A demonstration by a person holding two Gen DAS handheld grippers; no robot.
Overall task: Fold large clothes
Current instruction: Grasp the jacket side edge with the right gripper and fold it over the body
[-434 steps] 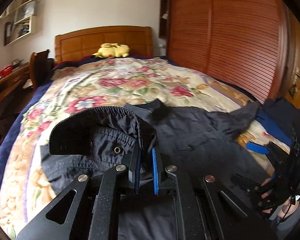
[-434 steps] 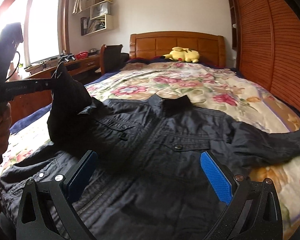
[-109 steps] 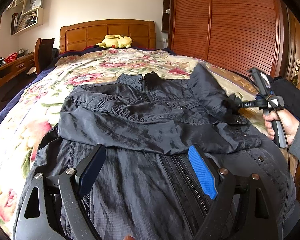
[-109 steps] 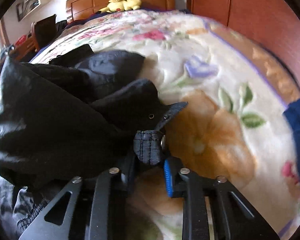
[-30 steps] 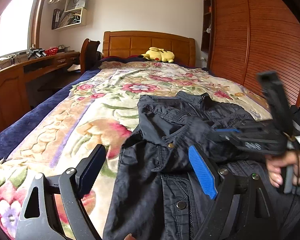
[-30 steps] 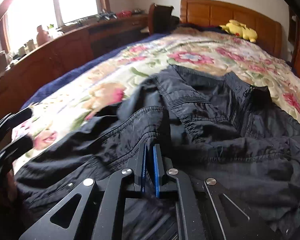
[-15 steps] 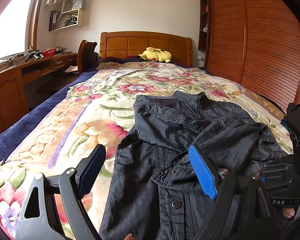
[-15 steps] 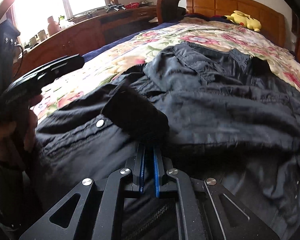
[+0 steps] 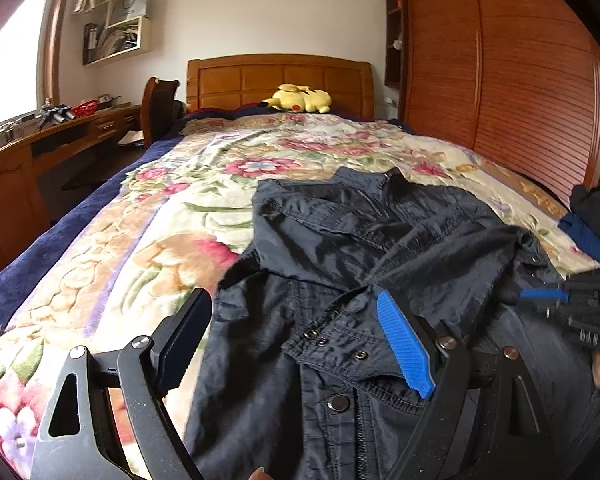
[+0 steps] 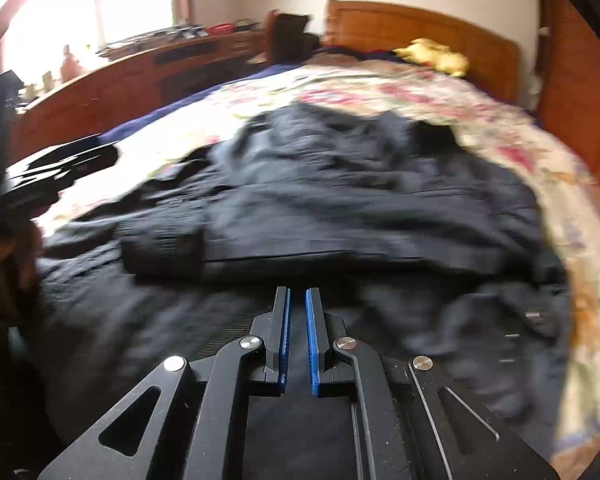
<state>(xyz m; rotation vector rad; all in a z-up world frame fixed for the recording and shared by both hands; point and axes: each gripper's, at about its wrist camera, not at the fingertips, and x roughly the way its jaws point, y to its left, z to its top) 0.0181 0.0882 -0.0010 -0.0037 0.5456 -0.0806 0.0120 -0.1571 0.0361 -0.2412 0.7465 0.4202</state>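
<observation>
The jacket lies on the floral bedspread, on the right half of the bed, collar toward the far headboard. Both sleeves are folded across the front; a cuff with snap buttons rests on the near chest area, above the zipper.

The left gripper hangs over the near left edge of the jacket. Its jaws stand wide apart and hold nothing; the blue pad sits over the cuff, and the black finger sits over the bedspread just left of the jacket.

The right gripper is over the near hem of the jacket. Its jaws stand at a narrow gap, with no fabric visible between the blue pads. The right wrist view is motion-blurred, so fabric details are unclear there. In the left wrist view, the right gripper appears at the right edge, low over the jacket.

A yellow plush lies against the headboard. A desk runs along the left wall, with a chair at its far end. A wardrobe with slatted doors stands on the right. Dark and blue clothes lie at the right edge of the bed.
</observation>
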